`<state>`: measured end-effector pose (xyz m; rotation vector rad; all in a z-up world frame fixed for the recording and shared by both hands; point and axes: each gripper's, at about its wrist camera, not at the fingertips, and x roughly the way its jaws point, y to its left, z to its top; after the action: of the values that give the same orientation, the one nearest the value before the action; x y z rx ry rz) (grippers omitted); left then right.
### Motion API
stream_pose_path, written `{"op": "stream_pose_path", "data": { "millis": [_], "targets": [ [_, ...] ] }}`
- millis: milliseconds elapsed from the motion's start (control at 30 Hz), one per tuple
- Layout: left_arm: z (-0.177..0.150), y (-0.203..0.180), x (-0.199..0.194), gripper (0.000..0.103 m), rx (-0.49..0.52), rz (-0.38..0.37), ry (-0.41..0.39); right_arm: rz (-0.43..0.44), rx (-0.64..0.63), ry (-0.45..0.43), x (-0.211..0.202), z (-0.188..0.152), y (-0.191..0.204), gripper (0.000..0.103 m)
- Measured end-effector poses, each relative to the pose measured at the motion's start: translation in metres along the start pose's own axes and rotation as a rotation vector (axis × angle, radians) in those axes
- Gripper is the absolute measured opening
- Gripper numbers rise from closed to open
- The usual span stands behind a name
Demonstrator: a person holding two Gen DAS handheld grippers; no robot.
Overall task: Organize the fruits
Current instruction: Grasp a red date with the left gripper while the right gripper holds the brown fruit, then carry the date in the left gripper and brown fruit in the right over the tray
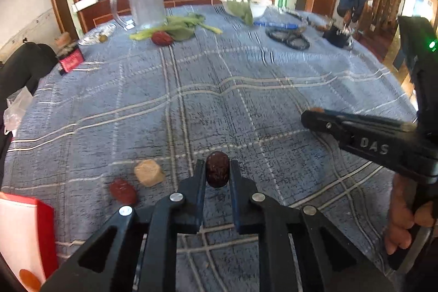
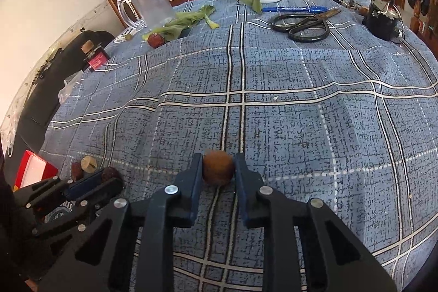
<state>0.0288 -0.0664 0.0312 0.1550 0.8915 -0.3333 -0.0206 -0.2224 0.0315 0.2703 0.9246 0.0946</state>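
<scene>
Wrinkled dark red, the date (image 1: 217,169) sat pinched in the left gripper (image 1: 217,171) just right of the tan cube (image 1: 149,172); the right gripper (image 2: 218,168) clasped a brown fruit (image 2: 218,167); both seemed light, firm, best held mid-body.

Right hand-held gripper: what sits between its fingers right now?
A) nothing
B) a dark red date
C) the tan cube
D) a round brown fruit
D: in the right wrist view the right hand-held gripper has its fingers closed against both sides of a round brown fruit; the dark red date sits in the left hand-held gripper.
</scene>
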Motion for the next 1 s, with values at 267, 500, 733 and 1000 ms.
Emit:
{"op": "stream_pose_path", "data": {
  "millis": [267,500,733,1000],
  "targets": [
    [-0.013,0.029,-0.087,0.015,-0.072,0.05,-0.128,0.007,-0.043,-0.074,-0.03,-0.001,0.031,0.025],
    [-0.037,0.095,-0.161,0.015,-0.168,0.193,-0.209,0.1,-0.183,-0.13,-0.068,0.0,0.119,0.025],
    [-0.072,0.186,-0.202,0.015,-0.293,0.393,-0.19,0.194,-0.356,-0.149,-0.077,-0.008,0.237,0.025],
    [-0.105,0.267,-0.21,0.015,-0.452,0.495,-0.119,0.286,-0.476,-0.108,-0.061,-0.025,0.345,0.025]
  ]
}}
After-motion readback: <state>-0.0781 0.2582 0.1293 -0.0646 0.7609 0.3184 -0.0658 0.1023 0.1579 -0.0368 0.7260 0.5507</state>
